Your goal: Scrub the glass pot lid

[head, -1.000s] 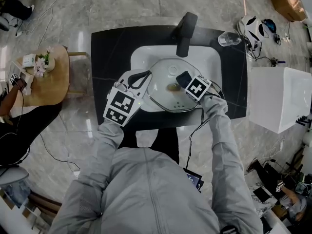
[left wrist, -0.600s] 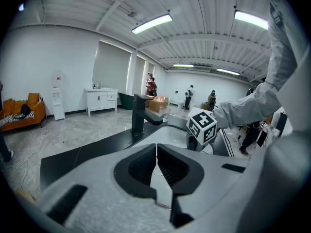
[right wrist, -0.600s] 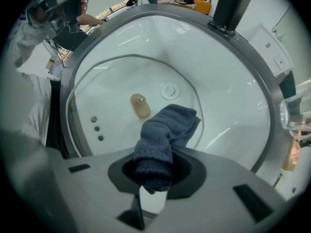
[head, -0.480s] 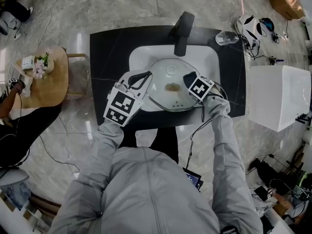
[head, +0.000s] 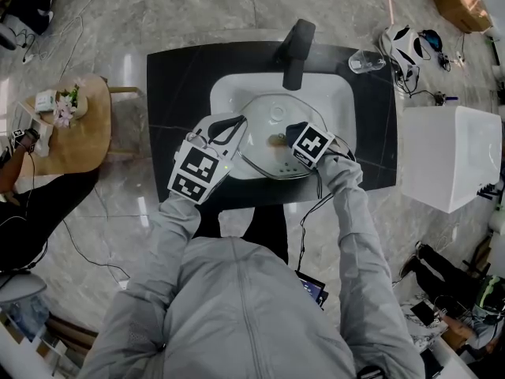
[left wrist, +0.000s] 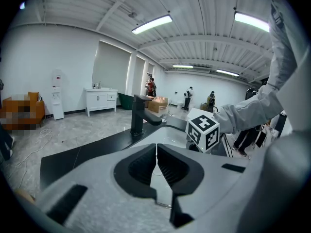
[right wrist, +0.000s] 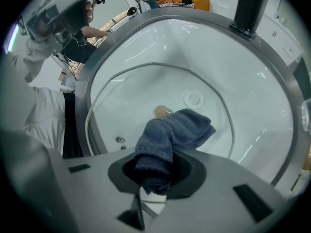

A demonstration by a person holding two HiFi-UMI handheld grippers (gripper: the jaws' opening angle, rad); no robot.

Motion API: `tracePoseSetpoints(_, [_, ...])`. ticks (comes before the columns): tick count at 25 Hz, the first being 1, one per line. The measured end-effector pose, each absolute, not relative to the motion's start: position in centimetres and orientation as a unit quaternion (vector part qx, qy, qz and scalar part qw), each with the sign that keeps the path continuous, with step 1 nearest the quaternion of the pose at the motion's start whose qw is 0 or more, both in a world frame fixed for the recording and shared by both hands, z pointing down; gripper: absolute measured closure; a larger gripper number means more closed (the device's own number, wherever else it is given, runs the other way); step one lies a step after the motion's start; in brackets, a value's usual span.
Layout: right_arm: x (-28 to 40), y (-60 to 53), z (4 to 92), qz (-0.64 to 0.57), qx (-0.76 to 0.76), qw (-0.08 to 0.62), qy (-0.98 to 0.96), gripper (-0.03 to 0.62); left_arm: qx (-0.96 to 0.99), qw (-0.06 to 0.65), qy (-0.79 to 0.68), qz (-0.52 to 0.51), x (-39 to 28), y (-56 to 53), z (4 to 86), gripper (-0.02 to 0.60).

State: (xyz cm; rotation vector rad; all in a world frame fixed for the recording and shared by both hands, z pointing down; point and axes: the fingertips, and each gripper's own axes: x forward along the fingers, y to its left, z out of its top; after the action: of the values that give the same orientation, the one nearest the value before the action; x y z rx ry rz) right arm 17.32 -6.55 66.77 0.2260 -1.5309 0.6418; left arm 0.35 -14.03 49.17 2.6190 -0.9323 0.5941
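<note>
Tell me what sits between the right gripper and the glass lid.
A blue cloth, clamped in the right gripper, lies over the glass lid beside its knob; the right gripper view shows it.

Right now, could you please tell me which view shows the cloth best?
The right gripper view: the cloth fills the middle, clamped in the right claw and draped onto the lid. The head view shows only a dark bit of it beside the marker cube. The left gripper view does not show it.
</note>
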Motion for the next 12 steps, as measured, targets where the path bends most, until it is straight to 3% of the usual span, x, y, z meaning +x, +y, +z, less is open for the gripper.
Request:
tracePoseSetpoints(8, [13.0,-5.2,66.6,0.296,0.083,0.651,-0.694,0.517,0.911,0.148,-0.326,0.204,-0.2,-13.7,49.0,0.552])
tracePoseSetpoints(12, [10.3,-4.4,66.1,0.336,0.063,0.607,-0.718,0.517,0.910,0.150,-0.329,0.203,-0.5,-13.6,49.0,0.552])
